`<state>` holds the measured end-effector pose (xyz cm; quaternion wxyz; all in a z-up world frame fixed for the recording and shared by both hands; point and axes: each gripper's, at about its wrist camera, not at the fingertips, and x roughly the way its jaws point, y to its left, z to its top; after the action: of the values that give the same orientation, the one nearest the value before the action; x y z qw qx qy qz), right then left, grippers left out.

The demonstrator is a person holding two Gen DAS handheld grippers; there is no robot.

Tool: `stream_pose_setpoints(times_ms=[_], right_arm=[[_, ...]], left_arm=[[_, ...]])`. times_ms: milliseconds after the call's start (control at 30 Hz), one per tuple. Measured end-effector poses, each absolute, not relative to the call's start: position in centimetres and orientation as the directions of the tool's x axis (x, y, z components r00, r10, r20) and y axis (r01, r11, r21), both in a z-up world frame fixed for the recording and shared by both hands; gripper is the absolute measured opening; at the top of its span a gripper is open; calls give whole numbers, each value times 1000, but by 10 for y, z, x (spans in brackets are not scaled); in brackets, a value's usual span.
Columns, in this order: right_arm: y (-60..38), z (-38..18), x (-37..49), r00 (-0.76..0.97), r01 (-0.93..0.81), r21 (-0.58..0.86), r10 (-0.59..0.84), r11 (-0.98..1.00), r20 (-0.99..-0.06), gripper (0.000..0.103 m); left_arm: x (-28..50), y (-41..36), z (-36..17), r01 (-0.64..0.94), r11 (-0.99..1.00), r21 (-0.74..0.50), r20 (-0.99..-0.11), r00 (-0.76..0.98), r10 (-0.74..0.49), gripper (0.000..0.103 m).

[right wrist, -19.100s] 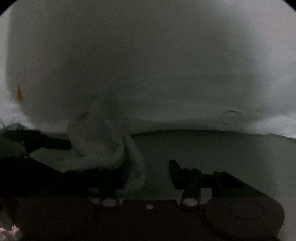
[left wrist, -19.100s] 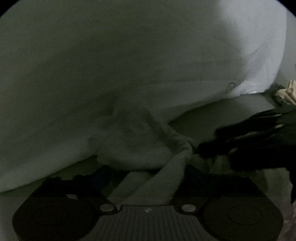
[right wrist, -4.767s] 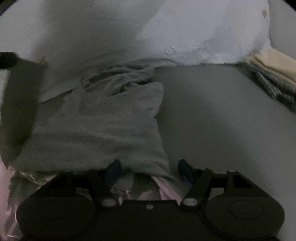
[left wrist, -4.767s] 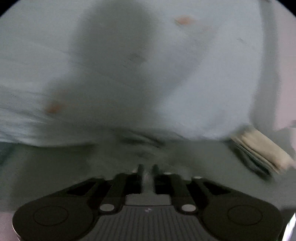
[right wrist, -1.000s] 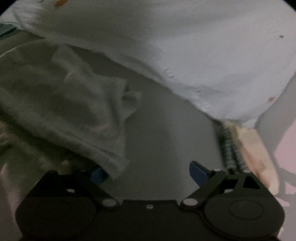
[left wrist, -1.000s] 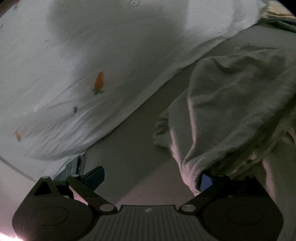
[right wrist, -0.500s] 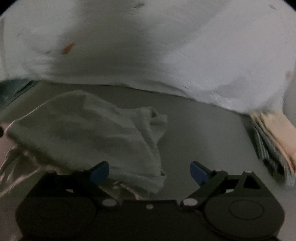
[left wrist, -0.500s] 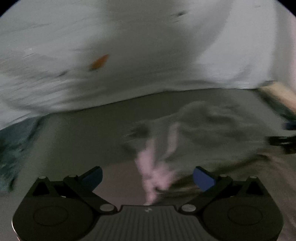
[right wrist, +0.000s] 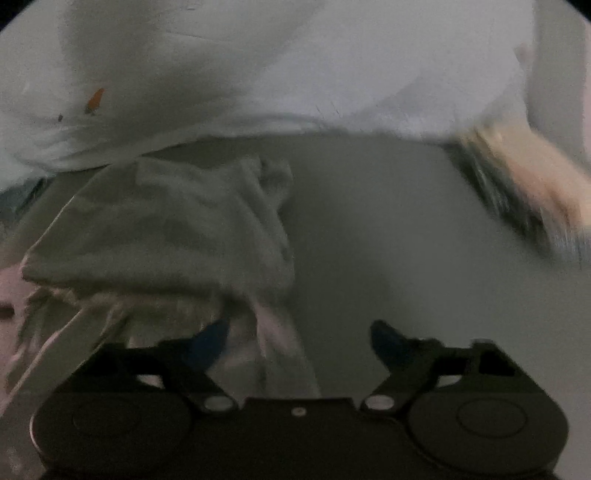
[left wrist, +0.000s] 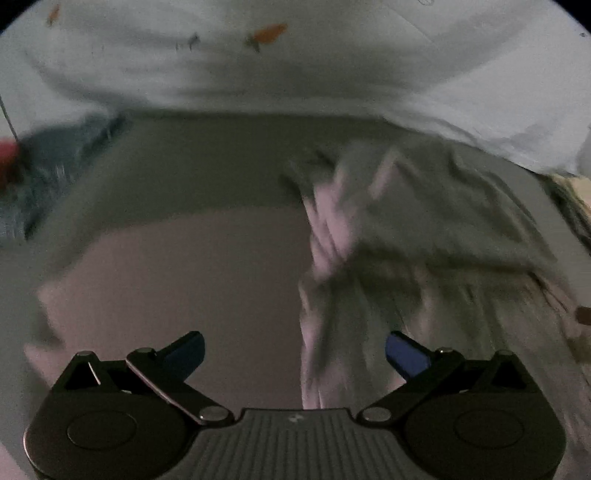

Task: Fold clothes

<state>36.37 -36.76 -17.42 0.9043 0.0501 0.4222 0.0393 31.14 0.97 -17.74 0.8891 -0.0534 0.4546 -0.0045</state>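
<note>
A crumpled grey garment lies on the grey surface, right of centre in the left wrist view and blurred by motion. It also shows in the right wrist view, left of centre, with pale pinkish cloth showing under its near edge. My left gripper is open and empty, with the garment's near left edge between its fingers. My right gripper is open and empty, its left finger over the garment's near right corner.
A white sheet with small orange prints lies bunched along the far side. A stack of folded cloth sits at the right. A dark blue-green cloth lies at the far left.
Both grippers have moved while open, and both views have shifted across the bed. The garment now sits nearer the left gripper's right finger and the right gripper's left finger.
</note>
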Motion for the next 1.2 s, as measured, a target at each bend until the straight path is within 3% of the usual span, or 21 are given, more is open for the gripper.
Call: stream_pose_setpoints(times_ms=[100, 333, 467, 733, 933, 967, 1000, 1033, 1067, 1133, 1200], right_arm=[[-387, -181, 317, 642, 44, 204, 129, 978, -756, 58], [-406, -192, 227, 588, 0, 145, 117, 989, -800, 61], [-410, -193, 200, 567, -37, 106, 108, 994, -816, 62], [-397, -196, 180, 589, -105, 66, 115, 992, -800, 65], [-394, -195, 176, 555, -157, 81, 155, 984, -817, 68], [-393, -195, 175, 561, -174, 78, 164, 982, -812, 67], [-394, -195, 173, 570, -194, 77, 176, 978, -802, 52], [-396, -194, 172, 574, -194, 103, 198, 976, -795, 21], [-399, -193, 170, 575, -185, 140, 223, 973, -787, 13], [-409, -191, 169, 566, -121, 265, 286, 957, -773, 11], [-419, -186, 168, 561, -86, 366, 349, 927, -750, 10]], left_arm=[[275, 14, -185, 18, 989, -148, -812, 568, -132, 98], [208, 20, -201, 12, 962, -272, -836, 493, -243, 68], [184, 18, -208, -61, 937, -344, -810, 524, -264, 66], [140, -37, -206, 105, 989, -106, -845, 515, -145, 69], [134, -51, -210, 50, 997, -62, -831, 551, -80, 76], [133, -55, -210, 46, 998, -43, -826, 560, -62, 72], [133, -56, -209, 56, 998, -43, -825, 561, -67, 67], [133, -57, -207, 66, 997, -43, -823, 563, -72, 49], [137, -55, -203, 51, 997, -50, -832, 551, -70, 18], [144, -52, -194, 19, 998, -64, -848, 526, -64, 10], [148, -46, -191, -53, 991, -119, -852, 517, -75, 9]])
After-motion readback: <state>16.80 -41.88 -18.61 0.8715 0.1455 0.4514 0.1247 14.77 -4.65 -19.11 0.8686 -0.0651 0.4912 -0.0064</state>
